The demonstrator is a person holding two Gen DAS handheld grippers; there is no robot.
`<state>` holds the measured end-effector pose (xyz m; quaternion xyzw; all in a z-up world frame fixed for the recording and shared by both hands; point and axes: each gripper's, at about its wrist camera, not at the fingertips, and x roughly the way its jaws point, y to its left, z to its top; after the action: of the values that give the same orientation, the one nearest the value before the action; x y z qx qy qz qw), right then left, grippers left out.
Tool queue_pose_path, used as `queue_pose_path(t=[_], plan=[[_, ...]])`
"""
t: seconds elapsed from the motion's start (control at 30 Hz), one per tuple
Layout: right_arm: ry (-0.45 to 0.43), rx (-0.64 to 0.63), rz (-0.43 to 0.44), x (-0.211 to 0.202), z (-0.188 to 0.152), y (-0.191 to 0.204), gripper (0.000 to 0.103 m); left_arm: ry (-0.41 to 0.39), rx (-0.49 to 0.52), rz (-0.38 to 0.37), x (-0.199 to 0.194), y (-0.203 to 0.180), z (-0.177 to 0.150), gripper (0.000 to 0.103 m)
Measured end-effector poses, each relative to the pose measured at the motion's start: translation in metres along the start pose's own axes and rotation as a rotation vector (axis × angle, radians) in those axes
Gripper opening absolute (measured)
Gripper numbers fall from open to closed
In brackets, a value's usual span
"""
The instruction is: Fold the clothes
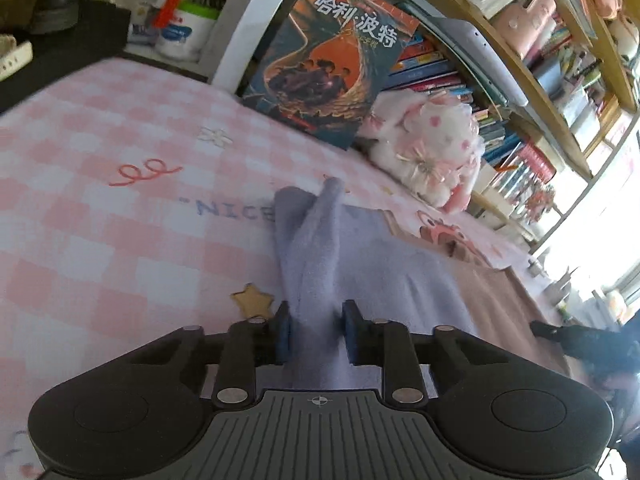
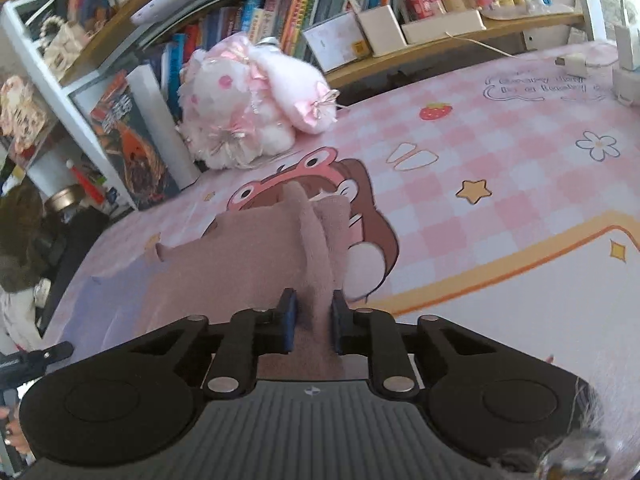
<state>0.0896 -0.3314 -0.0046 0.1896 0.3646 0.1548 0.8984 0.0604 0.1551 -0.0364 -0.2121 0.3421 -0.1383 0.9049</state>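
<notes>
A soft fleece garment, lavender at one end [image 1: 360, 264] and dusty pink at the other [image 2: 248, 256], lies across the pink checked table cover [image 1: 100, 208]. My left gripper [image 1: 316, 328] is shut on a bunched lavender edge that rises between its blue pads. My right gripper [image 2: 313, 322] is shut on a bunched fold of the pink end, which stands up ahead of the fingers. In the right wrist view the lavender part [image 2: 116, 296] trails to the left. The other gripper's black tip [image 1: 560, 332] shows at the right edge of the left wrist view.
A pink and white plush toy [image 1: 432, 148] [image 2: 248, 108] sits at the back of the table. A large book [image 1: 324, 60] leans beside it. Packed bookshelves [image 2: 320, 4] stand behind. White chargers and cables [image 2: 592, 60] lie at the far right. A person [image 2: 20, 248] is at the left.
</notes>
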Motion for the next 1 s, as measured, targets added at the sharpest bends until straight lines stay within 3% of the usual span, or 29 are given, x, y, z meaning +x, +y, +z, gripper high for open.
queue_pose_path(t=[0.37, 0.57, 0.8, 1.0], plan=[[0.074, -0.074, 0.111, -0.027, -0.053, 0.045, 0.014, -0.026, -0.034, 0.049, -0.065, 0.036, -0.021, 0.021], [0.06, -0.086, 0.14, -0.038, -0.079, 0.062, 0.014, -0.05, -0.072, 0.067, -0.091, 0.052, -0.032, 0.021], [0.028, -0.134, 0.109, -0.048, -0.094, 0.072, 0.015, -0.077, -0.055, 0.071, -0.1, 0.05, -0.044, 0.023], [0.003, -0.174, 0.053, -0.056, -0.095, 0.083, 0.02, -0.178, -0.058, 0.081, -0.127, 0.045, -0.054, 0.025]])
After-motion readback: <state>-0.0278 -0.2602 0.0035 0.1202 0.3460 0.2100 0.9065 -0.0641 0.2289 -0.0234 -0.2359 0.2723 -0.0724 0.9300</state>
